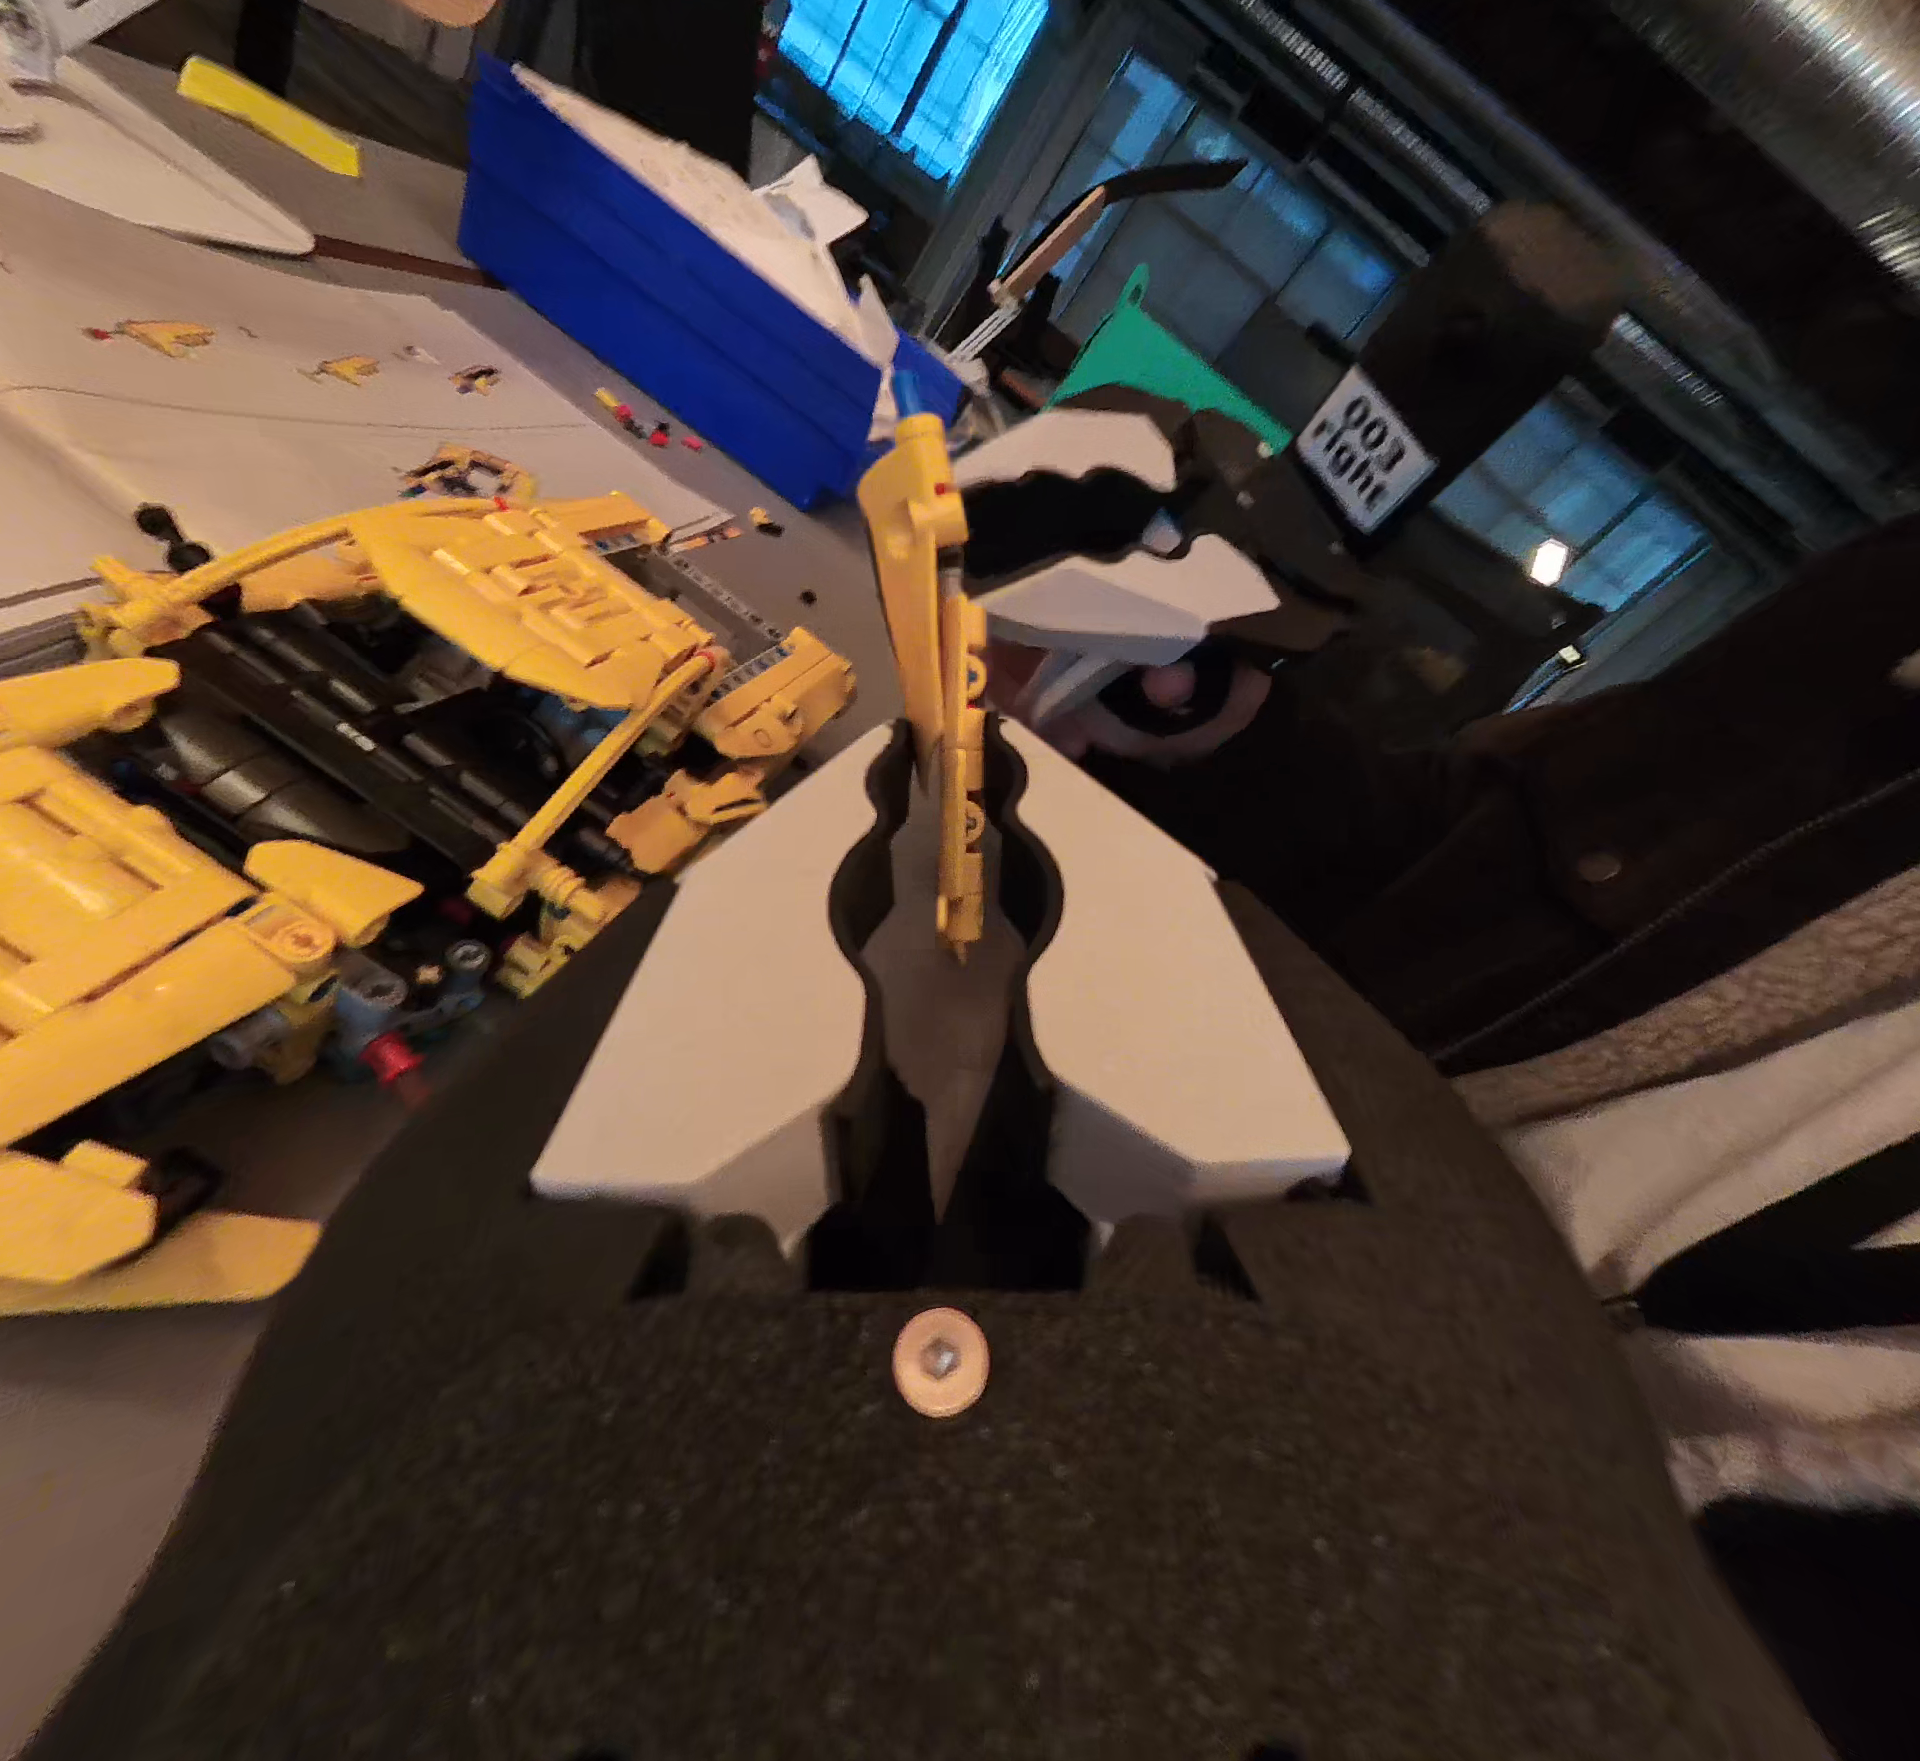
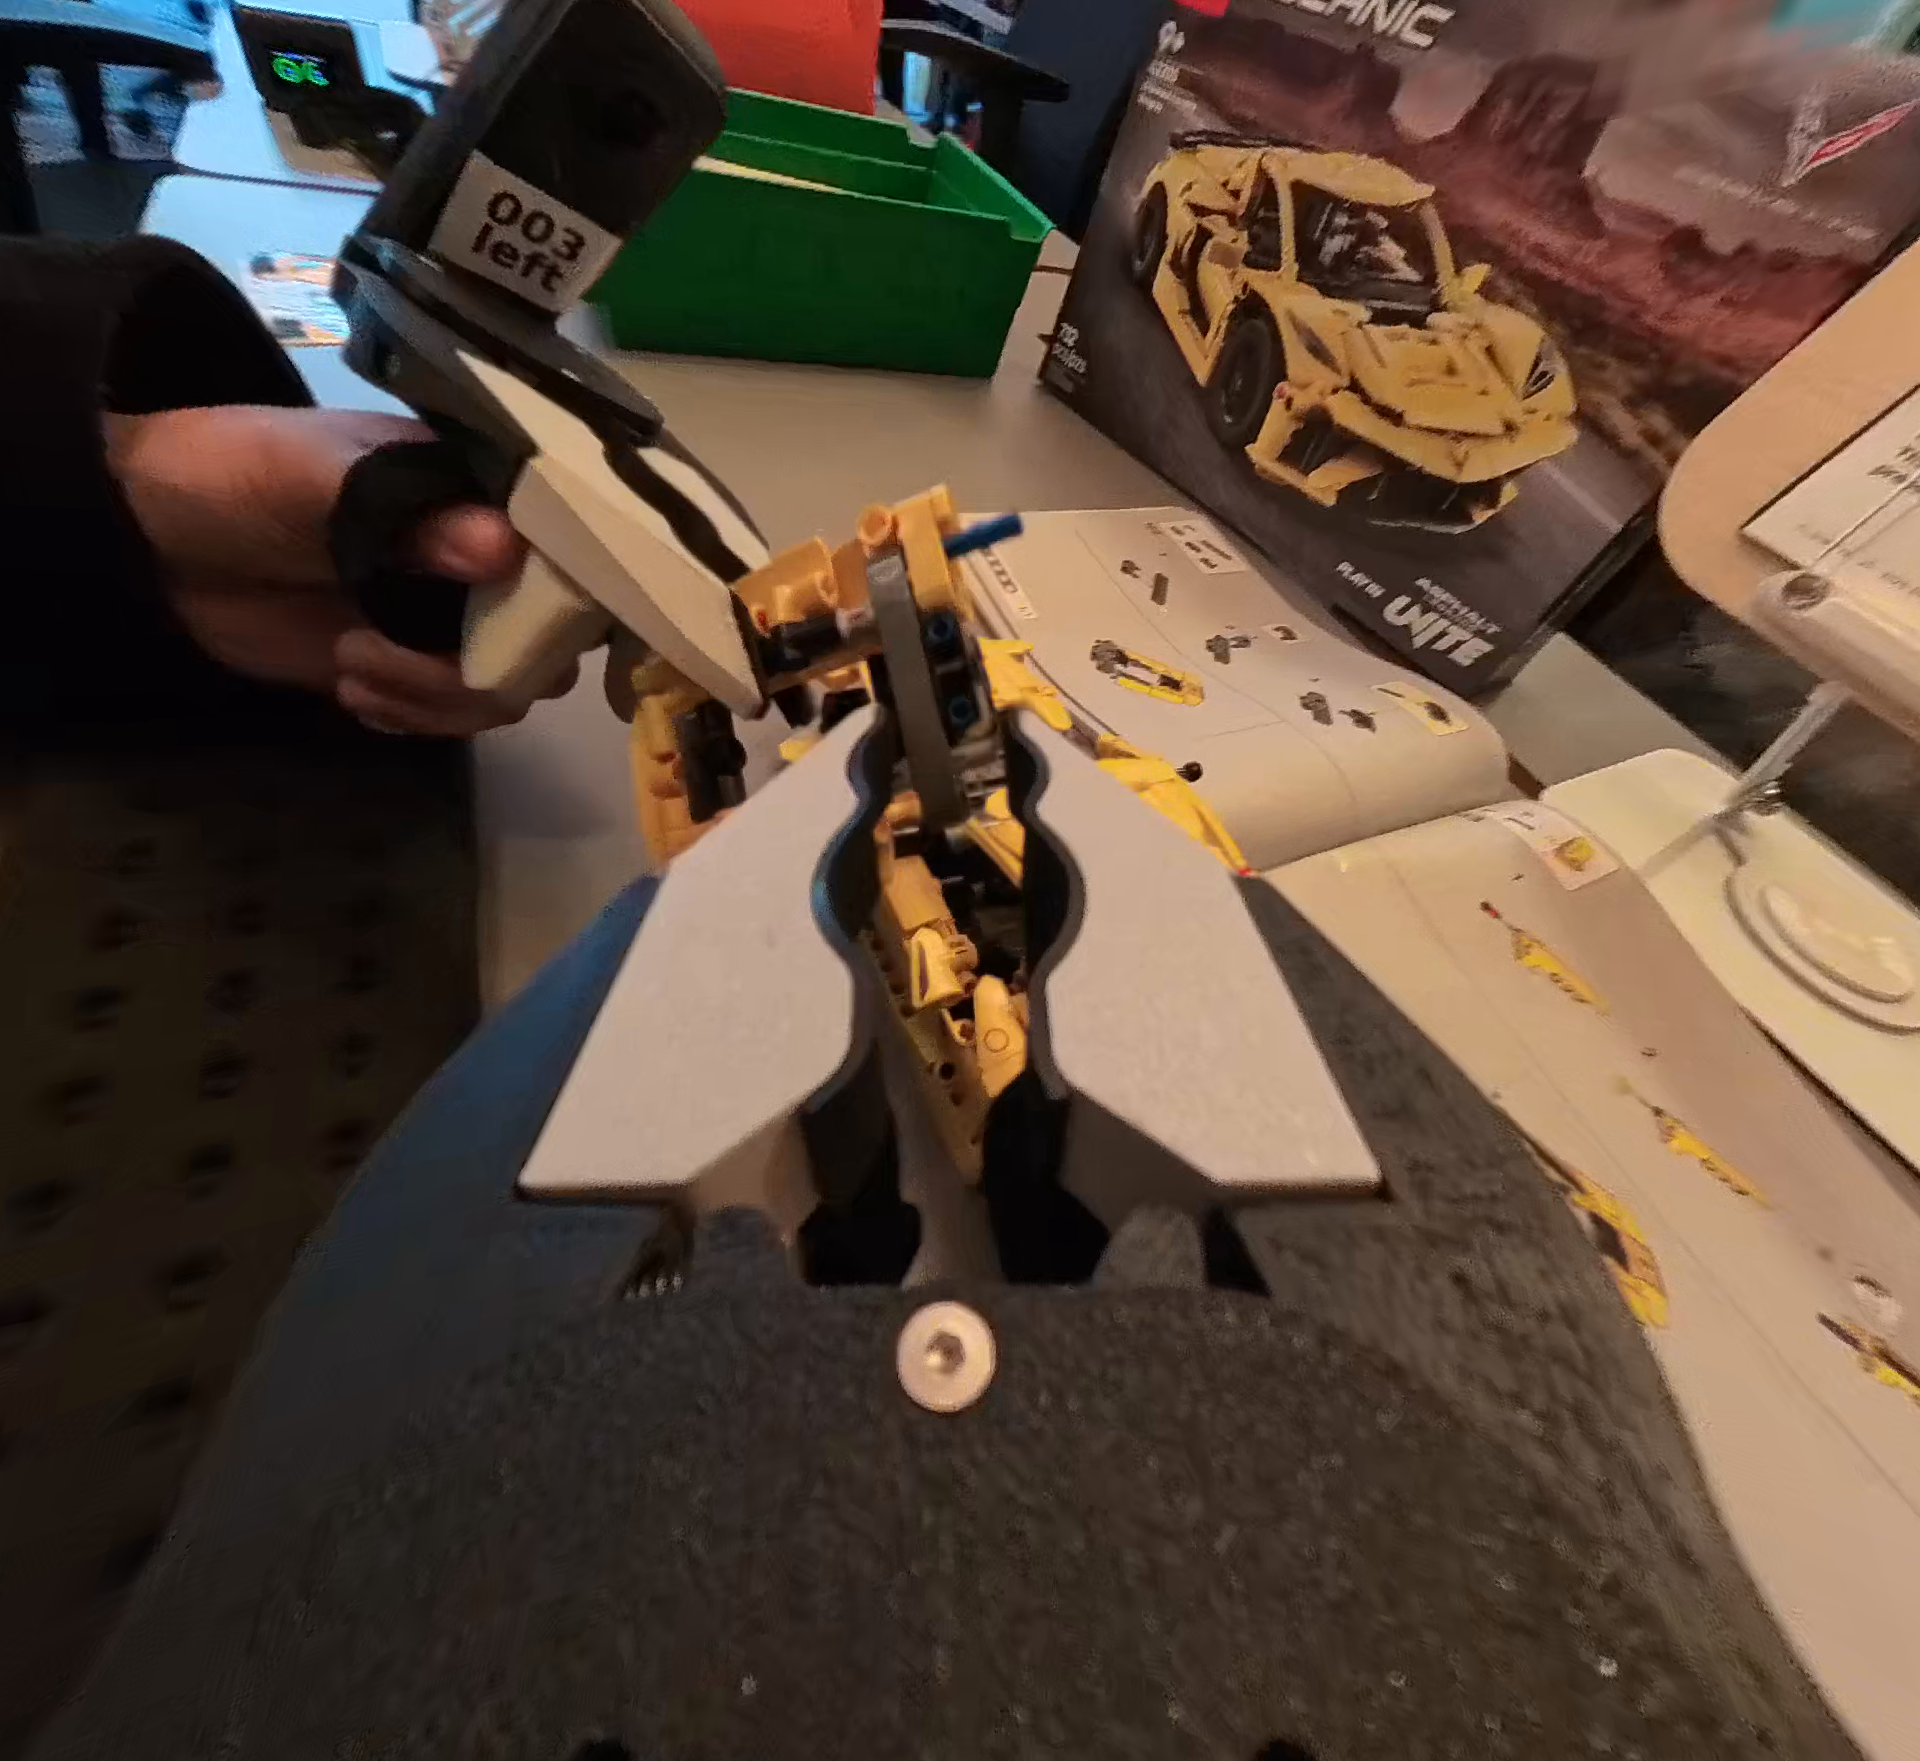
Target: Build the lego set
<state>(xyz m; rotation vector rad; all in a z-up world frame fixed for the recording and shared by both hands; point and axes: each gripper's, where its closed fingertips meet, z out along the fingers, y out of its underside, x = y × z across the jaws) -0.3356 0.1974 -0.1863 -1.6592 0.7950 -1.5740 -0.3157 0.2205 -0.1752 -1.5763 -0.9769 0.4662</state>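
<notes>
both grippers clamp one yellow sub-assembly (image 1: 940, 672) held in the air: left gripper (image 1: 951, 745) pinches its lower edge, right gripper (image 2: 940, 755) grips what looks like its grey beam. one half-built car (image 1: 343, 724) waits on the table (image 1: 125, 1462). next move likely calls for aligning pins, then pressing the sub-assembly onto the car.

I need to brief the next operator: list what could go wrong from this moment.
1. Both the left gripper and right gripper pinch the small yellow sub-assembly in the air; pulling against each other may pop it apart.
2. Its blue pin sticks out and could snag or drop.
3. If it drops, it may hit the yellow car body below.
</notes>
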